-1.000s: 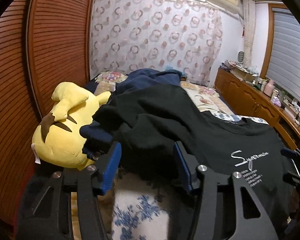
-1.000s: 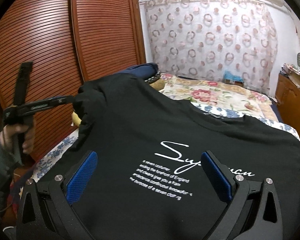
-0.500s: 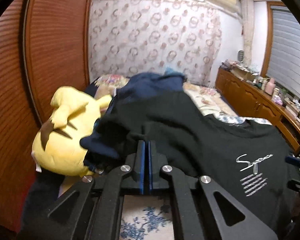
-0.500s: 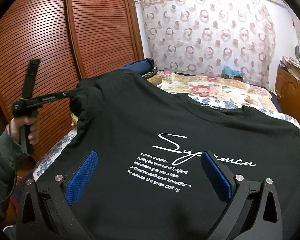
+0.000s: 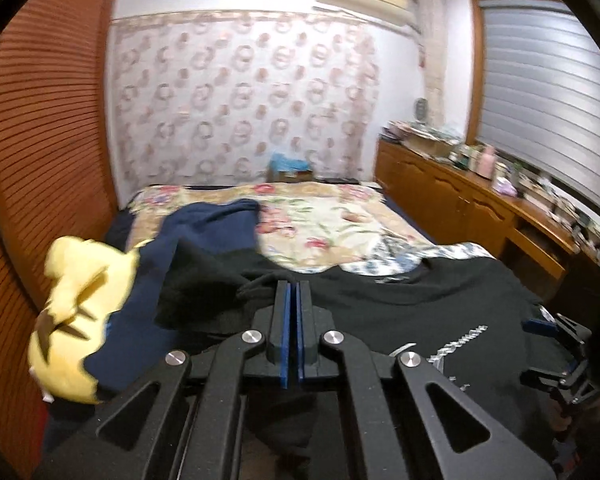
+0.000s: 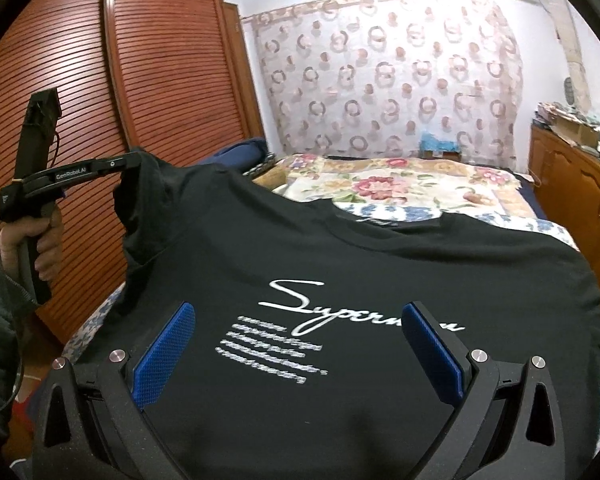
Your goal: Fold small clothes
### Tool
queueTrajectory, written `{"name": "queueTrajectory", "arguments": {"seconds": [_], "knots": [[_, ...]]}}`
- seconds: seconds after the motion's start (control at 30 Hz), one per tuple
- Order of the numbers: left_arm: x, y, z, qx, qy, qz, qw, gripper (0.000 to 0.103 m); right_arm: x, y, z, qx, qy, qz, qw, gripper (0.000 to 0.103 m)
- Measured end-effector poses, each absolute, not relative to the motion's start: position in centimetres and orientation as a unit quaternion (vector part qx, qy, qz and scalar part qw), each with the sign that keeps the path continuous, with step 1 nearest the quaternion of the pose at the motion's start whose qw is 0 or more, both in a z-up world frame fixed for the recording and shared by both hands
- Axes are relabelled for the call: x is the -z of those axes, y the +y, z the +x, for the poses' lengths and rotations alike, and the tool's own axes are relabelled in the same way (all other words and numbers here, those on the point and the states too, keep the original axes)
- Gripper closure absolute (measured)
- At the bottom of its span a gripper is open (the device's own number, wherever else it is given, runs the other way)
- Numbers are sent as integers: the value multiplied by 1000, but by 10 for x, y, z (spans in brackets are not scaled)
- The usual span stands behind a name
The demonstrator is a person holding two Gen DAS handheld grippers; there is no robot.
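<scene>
Two tools: the left gripper [image 5: 291, 312] had its blue pads pressed together on a bunched bit of cloth near the sleeve; the right gripper [image 6: 298, 344] hovered with its pads spread wide apart, gripping nothing.
Shirt: a black T-shirt [image 6: 340, 256] with white lettering lay chest-up across the near end of the bed [image 6: 400, 184], one sleeve corner lifted off the cover by the left tool.
Feel of it: soft, light and limp, I judged (it sagged from the pinch rather than holding any shape), so it would drape and wrinkle, not slide away.
Where to hold: probably the opposite sleeve or shoulder seam for the free tool, or the hem near its pads; a thin edge seemed easier to nip than the flat chest.
Surface: a floral bedcover, soft and uneven, with a navy garment [image 5: 204, 224] and a yellow plush toy [image 5: 80, 320] beside the shirt on the left.
Room: slatted wooden wardrobe doors [image 6: 160, 88] on the left, a patterned curtain [image 6: 388, 80] beyond the bed, a cluttered wooden sideboard [image 5: 480, 200] along the right.
</scene>
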State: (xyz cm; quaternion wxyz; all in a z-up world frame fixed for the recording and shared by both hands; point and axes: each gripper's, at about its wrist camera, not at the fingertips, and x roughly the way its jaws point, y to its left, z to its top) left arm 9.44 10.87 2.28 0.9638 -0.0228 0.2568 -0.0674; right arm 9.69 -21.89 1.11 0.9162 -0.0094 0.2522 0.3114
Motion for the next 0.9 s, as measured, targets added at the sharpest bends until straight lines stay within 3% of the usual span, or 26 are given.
{"name": "queueTrajectory", "arguments": {"seconds": [0.27, 0.4, 0.47, 0.6, 0.77, 0.9], "knots": [[-5, 50, 103, 110, 299, 10, 948, 99, -5, -229, 95, -283, 258, 8, 924, 0], [-5, 52, 94, 113, 302, 7, 946, 82, -8, -221, 96, -277, 263, 8, 924, 0], [-8, 55, 89, 112, 297, 3, 948, 64, -10, -216, 96, -278, 264, 7, 924, 0], [-13, 68, 78, 100, 288, -5, 952, 54, -13, -200, 104, -288, 267, -3, 920, 1], [-14, 85, 70, 83, 279, -13, 956, 27, -17, -172, 124, -316, 270, -26, 909, 5], [-8, 103, 57, 73, 273, -24, 959, 23, -19, -139, 148, -363, 280, -37, 888, 16]]}}
